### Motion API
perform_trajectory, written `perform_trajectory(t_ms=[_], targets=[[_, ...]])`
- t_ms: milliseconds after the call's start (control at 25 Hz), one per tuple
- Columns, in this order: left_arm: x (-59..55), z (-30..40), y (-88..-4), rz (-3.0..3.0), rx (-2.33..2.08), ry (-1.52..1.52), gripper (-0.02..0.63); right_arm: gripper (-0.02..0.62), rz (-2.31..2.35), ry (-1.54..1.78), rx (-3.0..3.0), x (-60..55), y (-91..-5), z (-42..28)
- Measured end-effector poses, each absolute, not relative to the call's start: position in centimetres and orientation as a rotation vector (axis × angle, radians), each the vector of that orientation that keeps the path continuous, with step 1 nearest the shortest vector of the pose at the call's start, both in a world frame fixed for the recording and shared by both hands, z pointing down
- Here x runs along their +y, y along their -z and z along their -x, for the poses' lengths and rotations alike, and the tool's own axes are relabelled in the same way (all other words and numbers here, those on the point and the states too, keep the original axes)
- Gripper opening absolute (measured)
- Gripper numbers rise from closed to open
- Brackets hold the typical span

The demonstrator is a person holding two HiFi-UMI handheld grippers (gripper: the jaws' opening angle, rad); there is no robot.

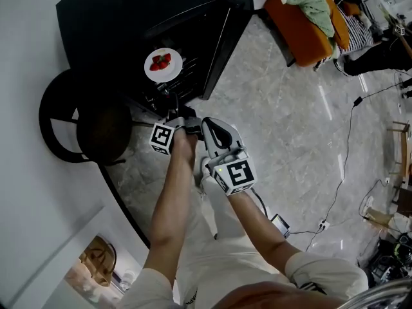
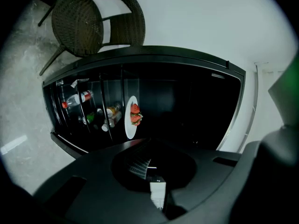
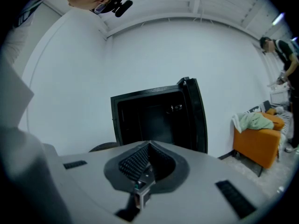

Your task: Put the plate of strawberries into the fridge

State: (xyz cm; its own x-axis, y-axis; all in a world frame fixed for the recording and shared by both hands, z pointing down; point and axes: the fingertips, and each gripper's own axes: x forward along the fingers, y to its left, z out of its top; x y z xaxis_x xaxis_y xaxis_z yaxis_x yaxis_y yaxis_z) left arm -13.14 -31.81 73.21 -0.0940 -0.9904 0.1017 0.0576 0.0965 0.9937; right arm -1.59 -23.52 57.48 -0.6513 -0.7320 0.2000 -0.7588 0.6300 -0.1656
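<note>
The black fridge (image 1: 122, 24) stands open. My left gripper (image 2: 152, 171) and right gripper (image 3: 142, 180) have jaws pressed together, empty. Inside, the round plate (image 1: 153, 74) lies flat, face up, on a shelf, carrying strawberries (image 1: 161, 61); bottles (image 2: 77, 99) fill lower racks.

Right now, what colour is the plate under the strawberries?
White; the plate shows best in the head view.

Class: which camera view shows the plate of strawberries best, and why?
The head view: the whole round plate faces the camera, strawberries on top. The left gripper view shows it narrowed, at an angle. The right gripper view shows only the dark inside of the fridge.
</note>
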Motion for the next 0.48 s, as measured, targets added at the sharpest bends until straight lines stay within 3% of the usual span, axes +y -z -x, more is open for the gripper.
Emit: perform_trajectory(t_ms=[480], targets=[[-28.2,12.8,-64.9,-1.173,-1.206,1.156,0.000,0.012,-1.294,-0.360,-2.741,-23.2,-53.6,2.1]])
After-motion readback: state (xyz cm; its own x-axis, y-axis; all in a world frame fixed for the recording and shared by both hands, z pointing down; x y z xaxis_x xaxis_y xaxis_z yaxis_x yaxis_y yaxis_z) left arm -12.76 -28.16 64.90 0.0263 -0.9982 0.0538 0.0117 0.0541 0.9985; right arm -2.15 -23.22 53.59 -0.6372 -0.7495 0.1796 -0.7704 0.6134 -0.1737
